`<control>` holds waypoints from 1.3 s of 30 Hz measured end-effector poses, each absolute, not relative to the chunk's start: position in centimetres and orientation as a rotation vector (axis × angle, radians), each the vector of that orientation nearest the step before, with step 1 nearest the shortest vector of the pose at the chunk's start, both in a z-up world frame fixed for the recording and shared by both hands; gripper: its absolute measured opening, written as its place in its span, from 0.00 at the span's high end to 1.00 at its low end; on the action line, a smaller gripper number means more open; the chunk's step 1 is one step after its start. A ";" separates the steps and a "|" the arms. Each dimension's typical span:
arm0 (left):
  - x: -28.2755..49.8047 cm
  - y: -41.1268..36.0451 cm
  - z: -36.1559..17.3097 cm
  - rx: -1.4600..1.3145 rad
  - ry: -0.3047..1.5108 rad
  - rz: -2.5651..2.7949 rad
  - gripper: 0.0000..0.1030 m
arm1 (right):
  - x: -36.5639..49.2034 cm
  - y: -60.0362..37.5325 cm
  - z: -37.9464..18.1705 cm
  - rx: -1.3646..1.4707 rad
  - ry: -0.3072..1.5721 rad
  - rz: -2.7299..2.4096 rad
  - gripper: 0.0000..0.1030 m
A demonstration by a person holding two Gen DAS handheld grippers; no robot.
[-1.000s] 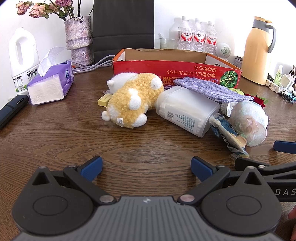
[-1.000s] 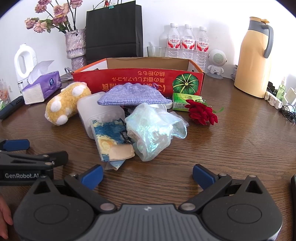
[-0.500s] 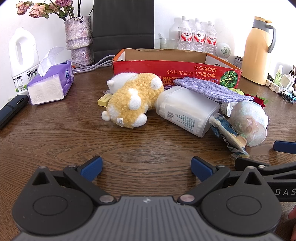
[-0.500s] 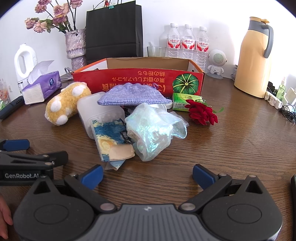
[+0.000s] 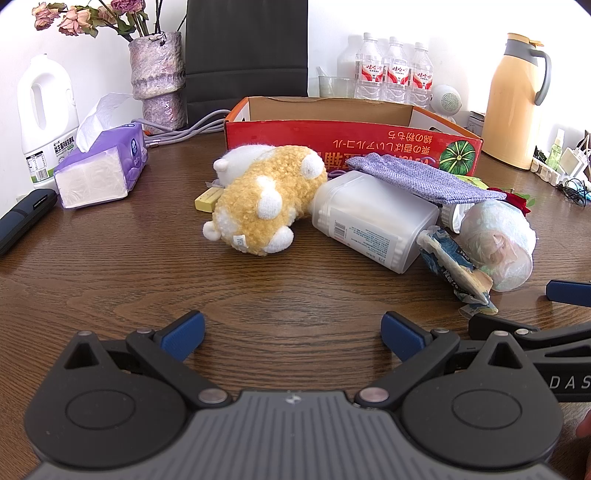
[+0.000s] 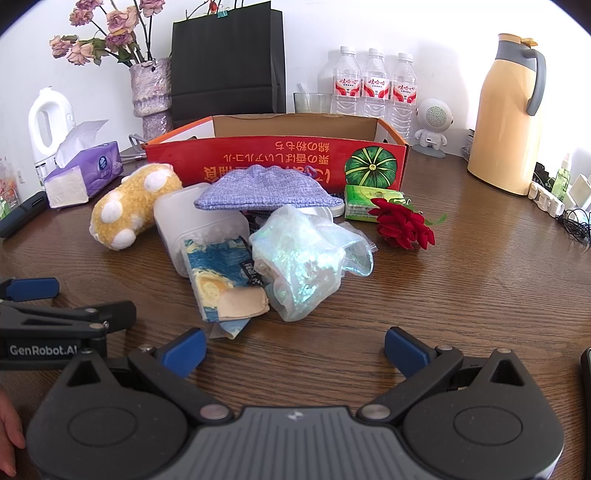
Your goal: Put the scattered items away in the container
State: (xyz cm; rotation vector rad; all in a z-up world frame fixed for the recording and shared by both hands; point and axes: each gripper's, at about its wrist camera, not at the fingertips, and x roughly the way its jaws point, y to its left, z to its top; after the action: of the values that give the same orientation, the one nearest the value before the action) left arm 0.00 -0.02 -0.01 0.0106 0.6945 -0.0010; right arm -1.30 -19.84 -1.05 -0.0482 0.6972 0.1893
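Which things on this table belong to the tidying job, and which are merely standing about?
Job: red cardboard box, plush toy, plastic tub, purple cloth, crinkly bag, red rose, green packet.

Standing about: tissue pack, vase, water bottles, thermos.

Far ahead of the tongs, a black bag (image 6: 228, 61) stands at the wall. Left of it is a vase (image 6: 151, 98) with dried roses (image 6: 107, 33). Further left on the bench (image 6: 461, 295) lie a purple tissue pack (image 6: 83, 173) and a white jug (image 6: 46, 122). Ahead and to the right stand three water bottles (image 6: 373, 86), a glass (image 6: 312, 102), a small white speaker (image 6: 433, 123) and a yellow thermos (image 6: 511, 118).
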 end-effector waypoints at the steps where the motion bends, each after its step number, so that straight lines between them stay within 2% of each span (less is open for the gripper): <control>1: 0.0 0.0 0.0 0.011 0.695 -0.001 0.00 | -1.3 -19.8 -1.1 -0.048 0.697 0.189 0.00; 26: -0.2 0.0 0.2 0.020 0.684 -0.012 0.00 | -1.4 -19.8 -0.9 -0.046 0.696 0.187 0.00; 28: -1.4 0.8 1.3 0.012 0.608 -0.052 0.00 | -1.9 -19.9 -0.5 -0.032 0.676 0.200 0.04; 29: -1.9 1.6 2.2 -0.008 0.534 -0.076 0.00 | -2.3 -20.1 0.1 -0.023 0.653 0.222 0.11; 31: -2.6 2.9 3.6 -0.035 0.416 -0.119 0.00 | -3.3 -20.6 1.6 -0.012 0.571 0.257 0.11; 33: -1.3 3.9 4.2 -0.037 0.381 -0.139 0.00 | -3.4 -20.8 3.5 -0.018 0.486 0.272 0.11; 39: 6.4 5.3 3.2 -0.050 0.548 -0.148 0.02 | 0.5 -20.3 5.0 -0.067 0.489 0.285 0.12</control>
State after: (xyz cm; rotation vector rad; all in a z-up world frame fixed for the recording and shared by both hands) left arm 6.44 5.27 3.21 -0.0500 0.5483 -0.1482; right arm 0.51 -20.27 5.03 -0.0667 0.4893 0.2846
